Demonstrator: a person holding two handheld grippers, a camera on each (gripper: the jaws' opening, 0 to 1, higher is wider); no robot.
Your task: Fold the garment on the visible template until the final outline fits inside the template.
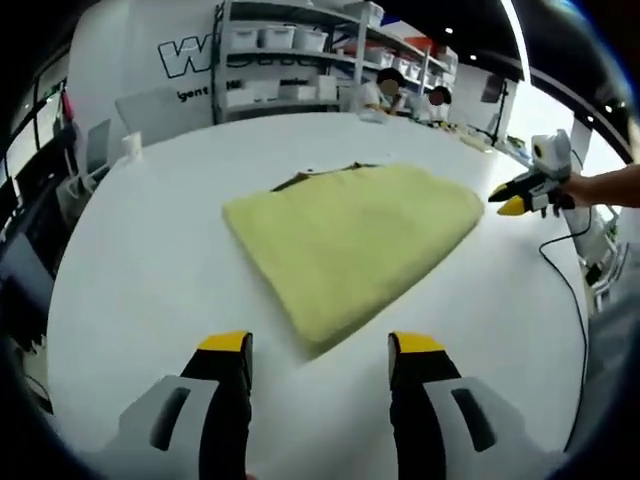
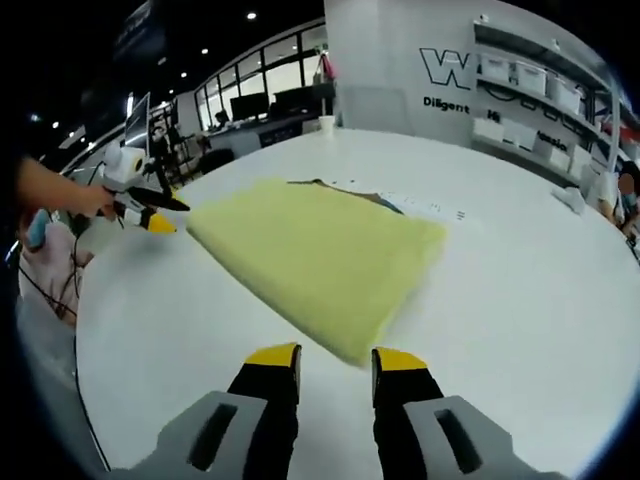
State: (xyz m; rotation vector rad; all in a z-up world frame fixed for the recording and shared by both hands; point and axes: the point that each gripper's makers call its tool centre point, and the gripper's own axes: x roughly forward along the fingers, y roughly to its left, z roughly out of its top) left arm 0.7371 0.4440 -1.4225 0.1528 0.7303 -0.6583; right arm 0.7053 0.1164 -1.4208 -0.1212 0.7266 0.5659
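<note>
Both jaw pairs hang parted and empty before the folded yellow garment [image 1: 355, 245]; I would pinch the near corner squarely, folding toward the template [image 1: 300, 180].

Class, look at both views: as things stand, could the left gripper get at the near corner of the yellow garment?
Probably yes. The left gripper is open, and the yellow garment lies just ahead of it on the white table, with nothing between them.

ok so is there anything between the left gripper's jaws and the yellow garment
Nothing: in the left gripper view, bare white table separates the left gripper from the near corner of the yellow garment.
</note>
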